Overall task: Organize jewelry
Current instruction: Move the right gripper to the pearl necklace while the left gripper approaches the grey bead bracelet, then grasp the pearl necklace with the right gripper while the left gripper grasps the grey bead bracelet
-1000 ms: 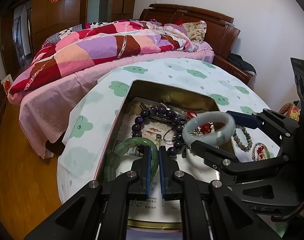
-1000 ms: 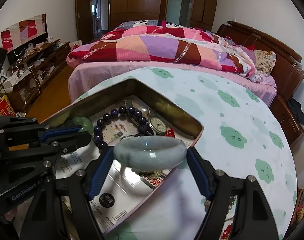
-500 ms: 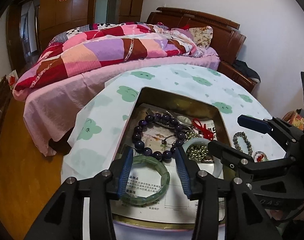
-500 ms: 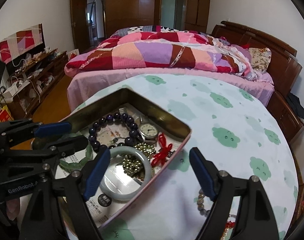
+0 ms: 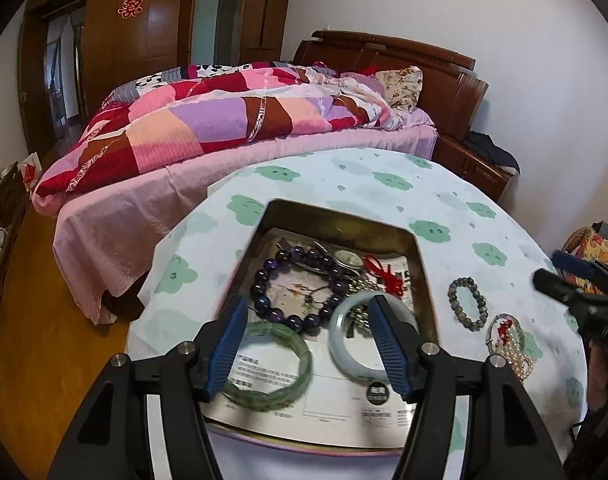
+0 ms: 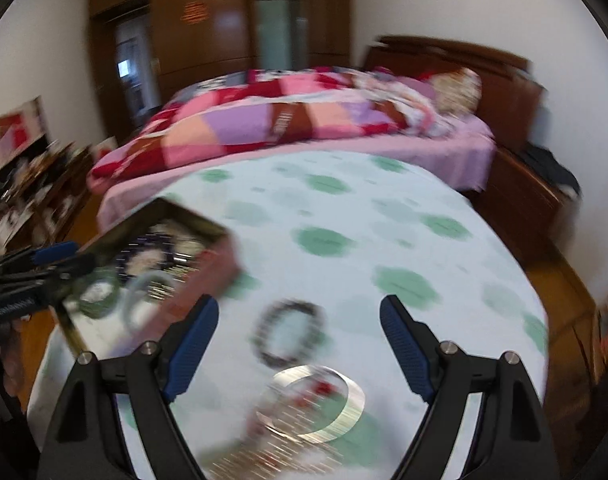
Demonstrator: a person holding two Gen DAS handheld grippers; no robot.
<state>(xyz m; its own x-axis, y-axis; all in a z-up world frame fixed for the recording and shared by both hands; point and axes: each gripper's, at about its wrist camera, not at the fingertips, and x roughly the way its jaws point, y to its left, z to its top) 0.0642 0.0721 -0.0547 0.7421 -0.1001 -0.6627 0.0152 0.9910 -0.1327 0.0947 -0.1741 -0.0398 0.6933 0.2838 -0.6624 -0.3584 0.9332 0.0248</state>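
Note:
An open metal tin (image 5: 346,215) on the round table holds a green bangle (image 5: 269,362), a pale jade bangle (image 5: 354,350), a purple bead bracelet (image 5: 294,288), a watch and a red knot. My left gripper (image 5: 308,344) is open and empty above the tin's near end. A grey bead bracelet (image 5: 467,303) and a silver bangle with pearls (image 5: 506,338) lie on the cloth right of the tin. My right gripper (image 6: 298,344) is open and empty above the bead bracelet (image 6: 290,332) and silver bangle (image 6: 316,404); that view is blurred.
The table wears a white cloth with green clouds (image 5: 392,180). A bed with a patchwork quilt (image 5: 224,120) stands behind it. The right gripper shows at the right edge of the left wrist view (image 5: 576,284). Wooden floor lies to the left.
Both bangles were let go into the tin and both grippers opened. The left gripper drew back. The right gripper swung right, away from the tin, over the loose jewelry on the cloth.

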